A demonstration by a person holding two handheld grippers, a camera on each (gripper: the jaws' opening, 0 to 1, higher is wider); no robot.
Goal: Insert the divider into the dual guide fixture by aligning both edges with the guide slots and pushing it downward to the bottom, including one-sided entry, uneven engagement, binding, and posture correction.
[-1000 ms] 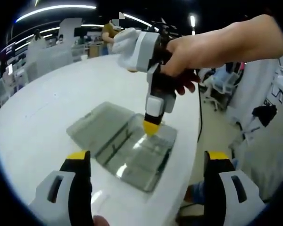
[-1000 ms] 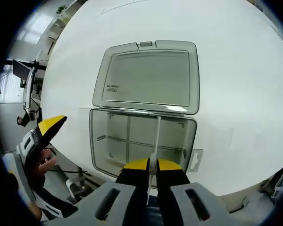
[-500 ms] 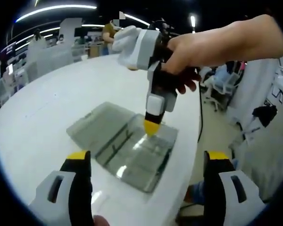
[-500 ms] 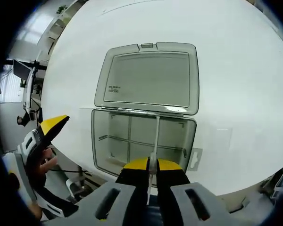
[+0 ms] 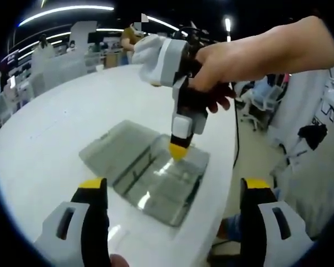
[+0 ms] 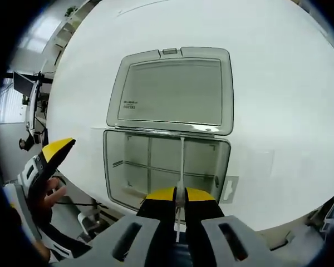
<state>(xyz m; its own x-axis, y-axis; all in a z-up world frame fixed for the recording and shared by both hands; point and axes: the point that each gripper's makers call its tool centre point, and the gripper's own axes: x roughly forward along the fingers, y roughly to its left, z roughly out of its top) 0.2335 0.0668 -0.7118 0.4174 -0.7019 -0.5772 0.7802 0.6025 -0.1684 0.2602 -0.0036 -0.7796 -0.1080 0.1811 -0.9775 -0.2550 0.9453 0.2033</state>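
Our right gripper [image 6: 176,199] has its yellow-tipped jaws pinched narrow on the divider [image 6: 182,161], a thin clear strip running from the tips at lower centre up across the open box. In the right gripper view, against half a second ago, the whole box sits slightly lower-left and the strip's far end now reaches close to the hinge-side wall; since the camera rides on the gripper, we read this as a small reposition of our hand, not of the box. We judge this a posture correction, with the divider still high and not seated. The compartment box [image 6: 112,167] lies at centre on the white table [image 6: 278,83], its lid [image 6: 171,90] folded flat just above, cross partitions already inside. In the left gripper view the right gripper [image 5: 178,150] points straight down over the box [image 5: 156,186] at centre, held from the upper right by a hand [image 5: 222,61] with the forearm level. The left gripper [image 5: 172,186] waits at the bottom of its view, fingers [image 5: 94,194] spread wide, holding nothing, well apart from the box.
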